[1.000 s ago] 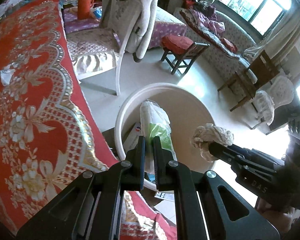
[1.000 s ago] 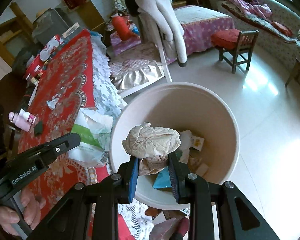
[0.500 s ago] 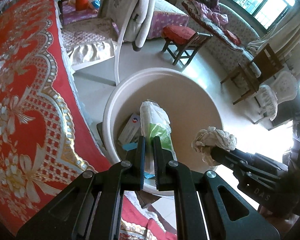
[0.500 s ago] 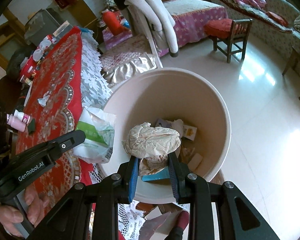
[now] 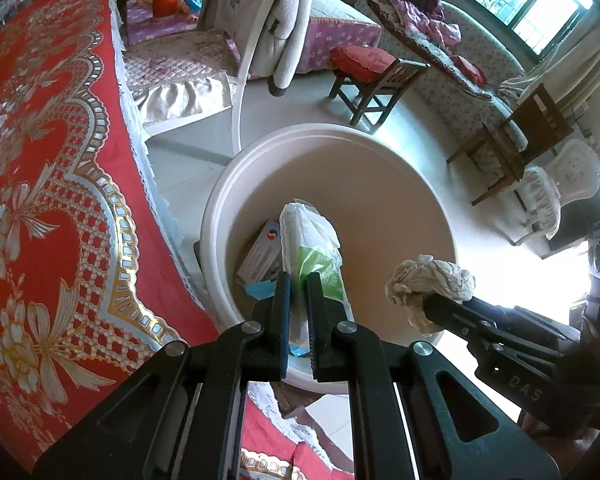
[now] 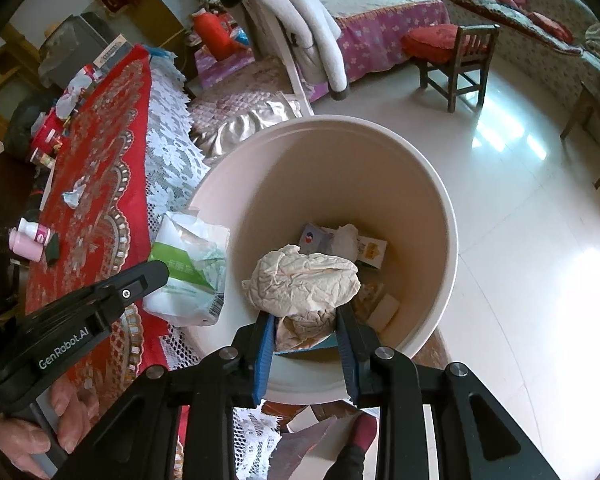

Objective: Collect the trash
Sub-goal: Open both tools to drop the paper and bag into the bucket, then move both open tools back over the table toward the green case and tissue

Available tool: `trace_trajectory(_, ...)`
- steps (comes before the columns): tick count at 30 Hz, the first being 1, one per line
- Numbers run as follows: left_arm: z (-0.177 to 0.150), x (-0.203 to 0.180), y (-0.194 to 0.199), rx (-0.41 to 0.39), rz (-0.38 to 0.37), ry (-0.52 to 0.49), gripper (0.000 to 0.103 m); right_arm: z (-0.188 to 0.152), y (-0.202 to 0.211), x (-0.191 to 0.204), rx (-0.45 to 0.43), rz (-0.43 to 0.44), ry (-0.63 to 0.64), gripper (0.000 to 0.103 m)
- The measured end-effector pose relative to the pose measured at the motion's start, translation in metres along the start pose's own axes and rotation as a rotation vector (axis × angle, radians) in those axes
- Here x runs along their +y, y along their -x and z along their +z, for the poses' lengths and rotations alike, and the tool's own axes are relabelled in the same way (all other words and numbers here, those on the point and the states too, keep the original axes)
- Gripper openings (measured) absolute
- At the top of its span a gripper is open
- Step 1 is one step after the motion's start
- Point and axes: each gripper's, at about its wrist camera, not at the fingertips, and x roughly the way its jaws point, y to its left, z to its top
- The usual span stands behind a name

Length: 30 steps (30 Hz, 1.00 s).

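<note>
Fingers (image 5: 283, 312) of the left gripper (image 5: 298, 320) are pinched almost fully together on a white-and-green plastic wrapper (image 5: 312, 248), which stands up from between them. Those of the right gripper (image 6: 306, 340) sit a little wider, clamped on a crumpled paper wad (image 6: 300, 280) that bulges out above their tips. Both pieces of trash are carried ahead of the fingers and tilted downward, which reads as a deliberate line-up: each should fall into the bin (image 6: 440, 208) rather than onto the floor once the grip lets go.

From the right wrist view the wad hangs directly over the bin's open mouth, so it looks ready to drop. The wrapper sits further to the left of those fingers, at or just outside the bin's near rim and beside the lace edge of the red tablecloth (image 6: 100, 152). From the left wrist view it appears over the opening, so I cannot tell whether it clears the rim.

Beyond the fingertips, on the bin's bottom, lie earlier discards: a small white carton (image 5: 260, 252), a blue scrap and some cardboard pieces. Nothing blocks the mouth. To the left of both grippers the table carries a pink bottle (image 6: 28, 240) and a paper scrap (image 6: 73, 196) that probably remains to be collected. A white chair (image 5: 244, 52) draped with clothing stands past the bin, well apart.
</note>
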Motion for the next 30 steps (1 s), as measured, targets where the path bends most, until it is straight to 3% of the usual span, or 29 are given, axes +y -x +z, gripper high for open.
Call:
trace_trajectory(3, 0.0, 0.0, 0.0, 0.0, -0.005, -0.002, 0.006, 0.0, -0.001, -0.001, 0.004, -0.009, 0.002, 0.031)
trace_trajectory(6, -0.002, 0.002, 0.0, 0.007, -0.01, 0.004, 0.007, -0.001, 0.0, -0.001, 0.001, -0.015, -0.004, 0.046)
trace_trajectory(10, -0.002, 0.008, -0.001, 0.018, -0.02, 0.017, 0.013, -0.002, 0.002, -0.003, -0.006, -0.011, -0.017, 0.046)
trace_trajectory(12, -0.003, 0.01, -0.001, 0.021, -0.031, 0.028, 0.023, -0.003, 0.002, -0.003, -0.005, -0.012, -0.017, 0.046)
trace_trajectory(23, -0.007, 0.016, 0.02, -0.018, -0.008, 0.03, 0.024, -0.004, 0.0, 0.0, 0.002, -0.007, -0.026, 0.046)
trace_trajectory(30, -0.008, 0.036, 0.041, -0.052, 0.036, 0.053, 0.024, 0.0, 0.003, 0.022, -0.011, 0.006, 0.013, 0.046)
